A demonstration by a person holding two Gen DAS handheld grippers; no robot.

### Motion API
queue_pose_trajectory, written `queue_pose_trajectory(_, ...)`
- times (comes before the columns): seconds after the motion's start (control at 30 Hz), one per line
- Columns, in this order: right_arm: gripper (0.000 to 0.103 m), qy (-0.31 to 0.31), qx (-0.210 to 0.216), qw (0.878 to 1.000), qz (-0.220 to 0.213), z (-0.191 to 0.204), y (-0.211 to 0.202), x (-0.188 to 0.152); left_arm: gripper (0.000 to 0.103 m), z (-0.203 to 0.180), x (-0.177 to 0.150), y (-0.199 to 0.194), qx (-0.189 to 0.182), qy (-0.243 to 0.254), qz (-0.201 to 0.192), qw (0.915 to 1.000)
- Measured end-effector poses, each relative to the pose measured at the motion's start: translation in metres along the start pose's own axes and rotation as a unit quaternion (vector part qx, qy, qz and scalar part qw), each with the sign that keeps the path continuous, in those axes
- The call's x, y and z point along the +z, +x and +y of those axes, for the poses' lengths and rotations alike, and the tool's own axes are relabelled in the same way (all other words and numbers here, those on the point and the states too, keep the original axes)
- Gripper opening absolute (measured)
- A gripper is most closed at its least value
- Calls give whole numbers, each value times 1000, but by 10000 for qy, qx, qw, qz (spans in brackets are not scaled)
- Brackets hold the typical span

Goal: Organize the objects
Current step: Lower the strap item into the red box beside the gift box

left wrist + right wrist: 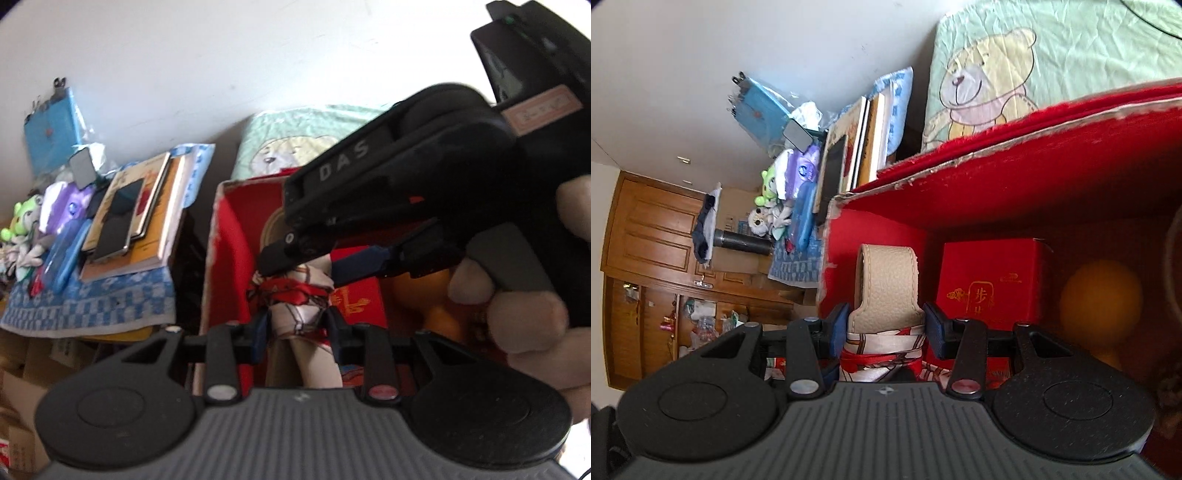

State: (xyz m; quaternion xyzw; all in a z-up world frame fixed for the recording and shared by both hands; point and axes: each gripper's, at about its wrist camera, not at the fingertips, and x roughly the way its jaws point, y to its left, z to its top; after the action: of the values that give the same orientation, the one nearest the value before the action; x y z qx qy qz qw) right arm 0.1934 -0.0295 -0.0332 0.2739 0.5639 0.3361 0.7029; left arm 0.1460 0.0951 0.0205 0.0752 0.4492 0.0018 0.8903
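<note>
Tongs, left (295, 326): blue pads pressed on either side of a beige strap (301, 295) wrapped in a red-and-white scarf (291, 291), gripping it.
Tongs, right (886, 325): pads closed against the same strap (888, 280) just beyond its scarf (882, 349) wrap, clamping it.
Strap position: held between both tongs over the open red box (997, 184), its looped end reaching into the box.
Red box contents: a smaller red carton with gold characters (991, 280) to the right of the strap, and an orange rounded object (1102, 295) further right; the left compartment behind the strap shows only red lining.
Bench (92, 306): left of the box, covered by a blue checked cloth, carrying stacked books (147, 206), a dark phone-like slab (118, 221), a blue case (64, 258) and a purple wipes pack (72, 206).
Left view only: the right tongs' black body (406, 177) crossing from the upper right, with a hand (517, 295) around its handle.
Right view only: a wooden wardrobe (646, 240) far left, and the bear on the green bedsheet (1034, 55) behind the box.
</note>
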Motion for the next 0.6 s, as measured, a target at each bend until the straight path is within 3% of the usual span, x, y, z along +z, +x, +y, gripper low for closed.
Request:
queue_pose_trajectory(0.13,48,7,-207,9997,86,-6,16,7,36,6,-2,2,100,-91,36,9999)
queue_pose_trajectory(0.3,51,380,237,9988,201,-24,27,11,40,13,-7,6,156,-191,142,9996)
queue_pose_trajectory(0.47,51,456,400,9981,98,-29,22,11,41,15,-9,9,81,-233,135,9996)
queue_pose_trajectory(0.6,50,430,289,9986,101,-29,20,9,41,11,-8,13,57,-165,158,9997)
